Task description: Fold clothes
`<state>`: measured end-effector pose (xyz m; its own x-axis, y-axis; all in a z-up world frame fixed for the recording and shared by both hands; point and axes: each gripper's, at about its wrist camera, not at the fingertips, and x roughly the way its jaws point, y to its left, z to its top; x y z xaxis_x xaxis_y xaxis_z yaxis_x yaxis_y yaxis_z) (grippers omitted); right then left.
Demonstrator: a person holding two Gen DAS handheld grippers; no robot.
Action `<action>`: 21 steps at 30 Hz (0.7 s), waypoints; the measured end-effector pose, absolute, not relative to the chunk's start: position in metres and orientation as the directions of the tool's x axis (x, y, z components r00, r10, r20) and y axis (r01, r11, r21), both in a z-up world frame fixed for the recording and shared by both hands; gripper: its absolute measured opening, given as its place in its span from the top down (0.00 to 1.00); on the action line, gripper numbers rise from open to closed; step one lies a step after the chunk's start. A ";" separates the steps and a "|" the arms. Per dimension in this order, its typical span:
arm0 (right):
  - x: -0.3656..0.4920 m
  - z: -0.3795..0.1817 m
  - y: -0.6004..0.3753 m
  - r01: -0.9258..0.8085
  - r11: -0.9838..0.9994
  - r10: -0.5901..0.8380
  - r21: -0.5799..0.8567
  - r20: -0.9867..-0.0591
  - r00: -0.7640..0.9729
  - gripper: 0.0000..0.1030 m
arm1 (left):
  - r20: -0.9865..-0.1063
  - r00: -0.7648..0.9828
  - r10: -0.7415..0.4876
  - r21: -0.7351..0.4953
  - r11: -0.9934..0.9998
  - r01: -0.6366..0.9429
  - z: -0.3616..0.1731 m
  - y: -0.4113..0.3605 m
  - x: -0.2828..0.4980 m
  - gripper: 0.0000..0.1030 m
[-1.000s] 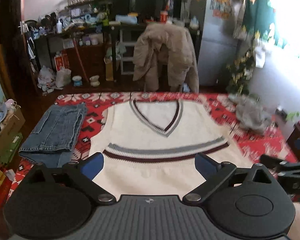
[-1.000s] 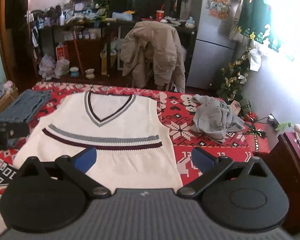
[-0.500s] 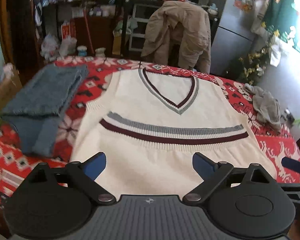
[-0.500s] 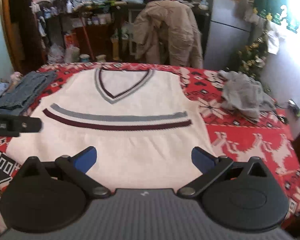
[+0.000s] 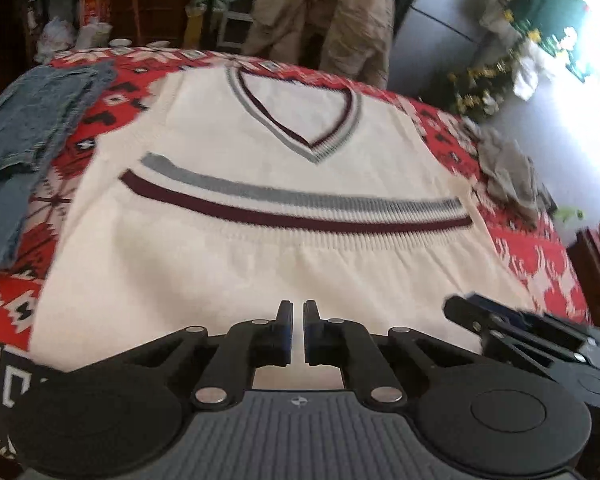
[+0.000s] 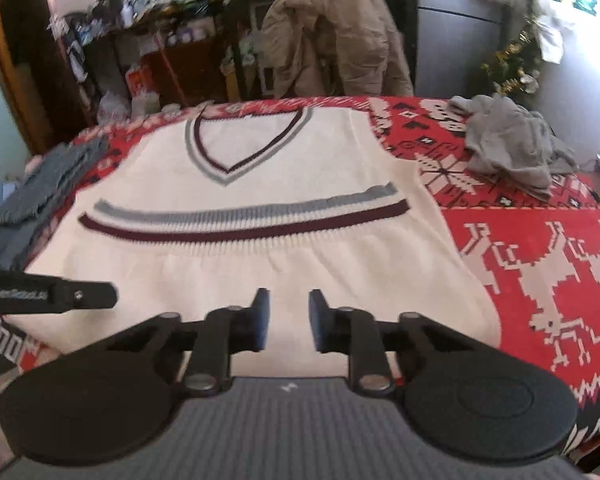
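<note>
We saw the vest (image 5: 260,208) lying flat, its collar pointing away. Our left gripper (image 5: 296,334) was nearly closed; our right gripper (image 6: 287,322) was closing, gripping nothing.

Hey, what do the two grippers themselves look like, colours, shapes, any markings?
Both the left gripper and right gripper are matte black: jointed linkage arms with silver pivot pins, round discs either side, a ribbed grey centre plate with a small logo, and blue pads. White lettering marks the left gripper's side in the right wrist view.
</note>
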<state>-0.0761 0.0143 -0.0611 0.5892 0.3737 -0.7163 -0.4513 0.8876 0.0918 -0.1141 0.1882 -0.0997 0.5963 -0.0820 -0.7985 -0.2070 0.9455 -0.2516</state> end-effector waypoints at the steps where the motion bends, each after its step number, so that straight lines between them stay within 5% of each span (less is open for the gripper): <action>1: -0.077 -0.064 0.018 -0.463 0.883 0.371 0.077 -0.718 0.588 0.84 | -0.806 0.586 -0.084 -0.245 0.949 -0.201 -0.103 0.186 -0.114 0.95; 12: -0.102 -0.090 0.023 -0.590 0.807 0.379 -0.006 -0.761 0.527 0.85 | -0.851 0.523 -0.048 -0.165 0.969 -0.181 -0.116 0.189 -0.136 0.94; 21: -0.124 -0.069 0.009 -0.621 0.774 0.513 0.121 -0.694 0.504 0.82 | -0.781 0.606 -0.148 -0.296 0.943 -0.152 -0.100 0.192 -0.143 0.94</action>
<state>-0.1239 0.0094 -0.0694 0.5041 0.5134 -0.6945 -0.6212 0.7742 0.1215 -0.1428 0.1917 -0.1004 0.6061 -0.1479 -0.7815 -0.1516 0.9430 -0.2961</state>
